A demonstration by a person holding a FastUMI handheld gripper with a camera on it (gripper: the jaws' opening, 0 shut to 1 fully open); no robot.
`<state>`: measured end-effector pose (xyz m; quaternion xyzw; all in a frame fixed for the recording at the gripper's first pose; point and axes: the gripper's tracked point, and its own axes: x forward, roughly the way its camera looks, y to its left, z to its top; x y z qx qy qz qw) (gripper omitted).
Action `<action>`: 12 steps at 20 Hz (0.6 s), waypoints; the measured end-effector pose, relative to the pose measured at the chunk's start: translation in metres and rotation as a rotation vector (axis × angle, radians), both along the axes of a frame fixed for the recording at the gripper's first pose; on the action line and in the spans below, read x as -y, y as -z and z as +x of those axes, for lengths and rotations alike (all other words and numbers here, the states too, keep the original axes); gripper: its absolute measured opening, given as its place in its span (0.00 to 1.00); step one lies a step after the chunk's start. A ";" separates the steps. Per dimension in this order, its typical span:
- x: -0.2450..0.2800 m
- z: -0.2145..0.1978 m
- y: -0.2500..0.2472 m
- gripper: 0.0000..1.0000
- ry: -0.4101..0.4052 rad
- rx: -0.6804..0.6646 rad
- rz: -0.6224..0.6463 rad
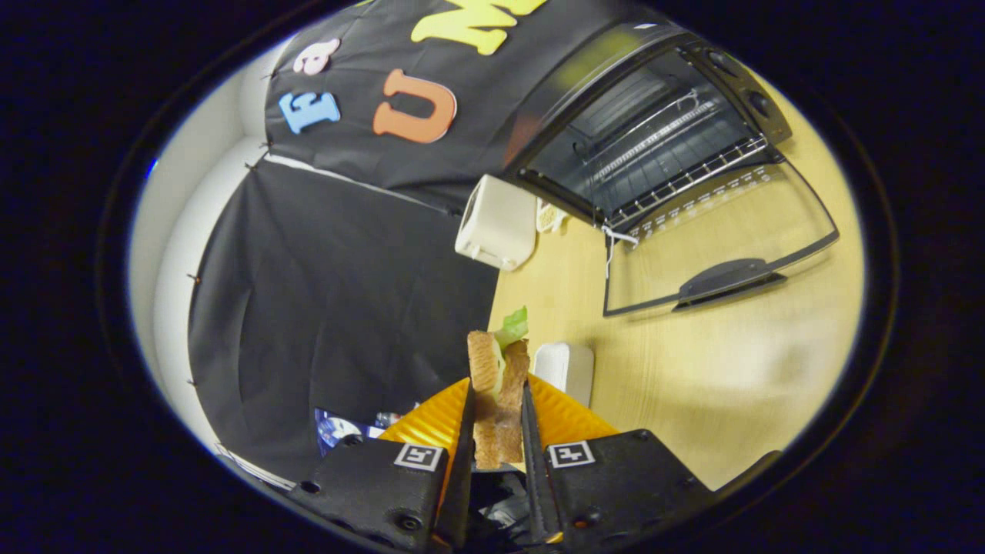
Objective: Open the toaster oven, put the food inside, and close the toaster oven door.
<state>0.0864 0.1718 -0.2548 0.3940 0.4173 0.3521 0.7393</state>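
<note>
Gripping a sandwich [499, 385] between both fingers, the hand-held gripper [498, 419] is hovering above the wooden worktop [692, 369]; beyond, a white toaster [496, 221] is sitting beside the toaster oven [654, 131], door [716, 246] lying open.

Black cloth wall [338, 254], wooden table [716, 369]

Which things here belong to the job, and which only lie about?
For the job:
- sandwich, clamped between the fingers of the gripper
- toaster oven, its glass door open, wire rack inside

Lying about:
- white toaster
- small white box on the table
</note>
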 end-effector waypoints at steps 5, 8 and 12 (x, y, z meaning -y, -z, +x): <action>0.052 0.059 -0.005 0.36 0.254 0.057 0.112; 0.073 0.098 -0.019 0.36 0.444 0.129 0.208; 0.079 0.131 -0.001 0.36 0.517 0.078 0.197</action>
